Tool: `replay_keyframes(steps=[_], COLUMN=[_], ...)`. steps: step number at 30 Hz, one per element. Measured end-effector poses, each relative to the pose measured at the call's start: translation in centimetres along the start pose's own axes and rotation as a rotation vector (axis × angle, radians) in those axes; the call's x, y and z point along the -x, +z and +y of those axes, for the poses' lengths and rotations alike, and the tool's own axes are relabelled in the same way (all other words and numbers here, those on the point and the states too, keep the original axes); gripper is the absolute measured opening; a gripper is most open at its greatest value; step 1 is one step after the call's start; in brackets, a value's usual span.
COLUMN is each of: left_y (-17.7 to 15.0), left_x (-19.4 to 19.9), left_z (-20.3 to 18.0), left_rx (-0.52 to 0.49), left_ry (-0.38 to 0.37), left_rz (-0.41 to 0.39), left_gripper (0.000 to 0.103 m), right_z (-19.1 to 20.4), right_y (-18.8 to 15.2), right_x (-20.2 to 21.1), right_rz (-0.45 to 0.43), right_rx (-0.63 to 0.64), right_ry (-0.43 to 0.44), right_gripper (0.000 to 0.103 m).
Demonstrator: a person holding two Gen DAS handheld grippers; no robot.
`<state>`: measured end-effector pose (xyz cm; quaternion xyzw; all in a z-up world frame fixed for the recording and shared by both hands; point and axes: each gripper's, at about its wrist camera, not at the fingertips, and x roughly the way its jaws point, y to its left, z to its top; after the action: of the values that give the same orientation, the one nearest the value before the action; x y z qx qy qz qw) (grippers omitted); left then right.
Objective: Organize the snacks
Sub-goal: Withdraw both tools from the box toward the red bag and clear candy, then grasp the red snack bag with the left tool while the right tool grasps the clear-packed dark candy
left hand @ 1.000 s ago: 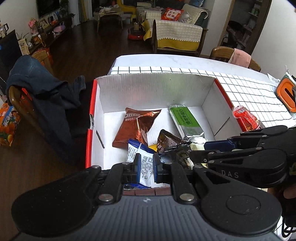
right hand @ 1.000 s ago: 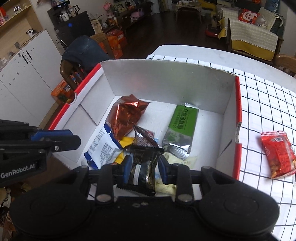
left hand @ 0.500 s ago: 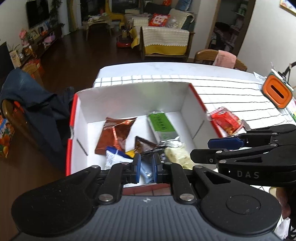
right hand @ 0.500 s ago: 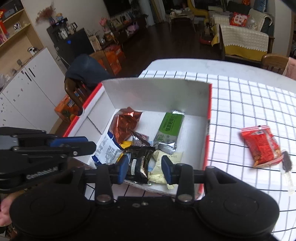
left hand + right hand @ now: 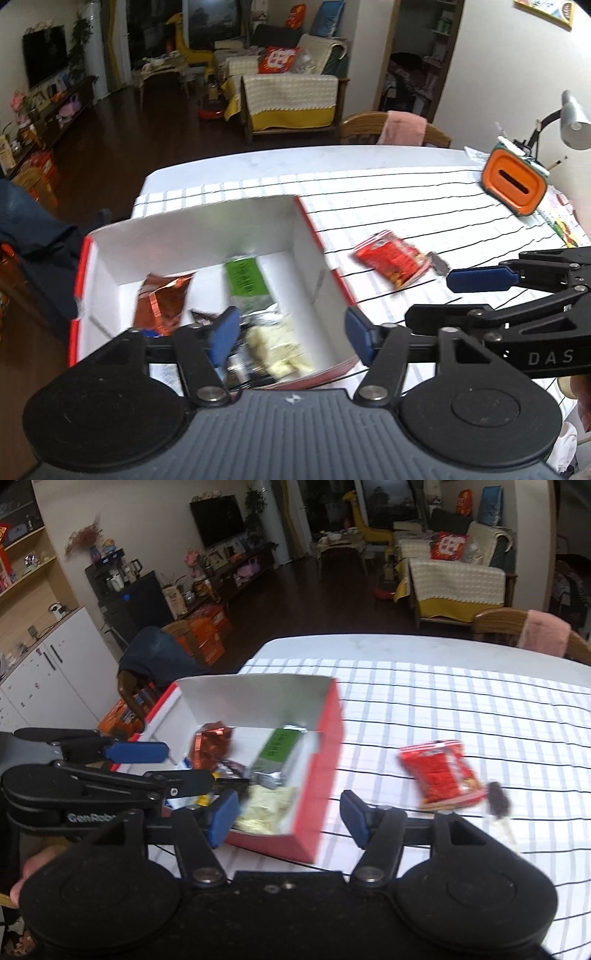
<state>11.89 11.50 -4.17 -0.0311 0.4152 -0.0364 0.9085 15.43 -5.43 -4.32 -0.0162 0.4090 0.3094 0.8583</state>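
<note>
Over the near end of the red-and-white cardboard box (image 5: 306, 236) both of my grippers now hang empty: a second ago the right gripper (image 5: 288, 812) was pinching a dark wrapped snack and the left gripper (image 5: 291, 330) was pressed almost together around a blue-and-white packet, and now both sets of jaws are spread wide with nothing between them. Both views have also pulled up and swung right, blurring the frame. I read that as two drops finished, so the box holds the copper foil bag (image 5: 162, 299), the green packet (image 5: 245, 280) and the pale yellow pack (image 5: 275, 349) with the rest. Left outside is the red snack packet (image 5: 441, 773), lying on the checked tablecloth (image 5: 461, 709) well right of the box, with a small dark stick-shaped treat (image 5: 496, 801) touching its right corner. These, I judge, come next.
</note>
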Motion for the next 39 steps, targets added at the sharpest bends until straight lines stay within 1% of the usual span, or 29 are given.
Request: replay_keyframes(steps=[2,7,8,10,12,15,18,20,24,26,31,39], left_y=[0.5,1.6,1.8,2.1,2.5,3.1,3.7,4.2,5.2,5.6,6.2,7.9], left_x=[-0.4,-1.8,-2.1,-2.8,-3.5,-4.8,-6.2,-7.3,-10.0,-11.4,-15.3,-21.8], left_z=[-1.3,-4.9,-5.6,-7.1,-8.4,-10.1,-11.6,-12.7,-14.9,-15.7,-17.4,-17.9], left_rx=[-0.012,-0.033,-0.038,-0.044,-0.045,-0.038,-0.028,-0.025,-0.028,-0.011,0.022,0.149], left_ry=[-0.005,-0.019,-0.02,-0.026,-0.029,-0.026,0.005,0.018,0.029,0.028,0.056,0.138], left_rz=[-0.001,0.001,0.001,0.002,0.002,0.008,0.016,0.018,0.055,0.08,0.145,0.264], left_gripper=[0.069,0.078,0.079,0.081,0.083,0.085,0.085,0.085,0.085,0.085,0.085,0.085], right_z=[-1.4,-5.0,-5.8,-7.2,-8.7,-11.1,-13.1,-14.4,-16.7,-18.0,-20.4,-22.1], right_y=[-0.3,-1.0,-1.2,-1.5,-1.7,-2.0,-2.4,-2.6,-3.1,-3.3,-3.6,-3.7], right_x=[0.8,2.2,2.3,2.8,3.1,3.5,3.5,3.3,2.4,2.0,1.0,-0.8], right_rz=[-0.008,-0.026,-0.027,-0.034,-0.039,-0.043,-0.043,-0.035,-0.008,0.008,0.04,0.082], right_rx=[-0.003,-0.011,-0.016,-0.025,-0.026,-0.033,-0.035,-0.026,0.006,0.013,0.03,0.109], right_ry=[-0.017,-0.06,-0.066,-0.078,-0.094,-0.111,-0.125,-0.139,-0.144,-0.132,-0.108,-0.084], right_gripper=[0.065,0.075,0.076,0.082,0.085,0.094,0.097,0.098,0.098,0.098,0.098,0.098])
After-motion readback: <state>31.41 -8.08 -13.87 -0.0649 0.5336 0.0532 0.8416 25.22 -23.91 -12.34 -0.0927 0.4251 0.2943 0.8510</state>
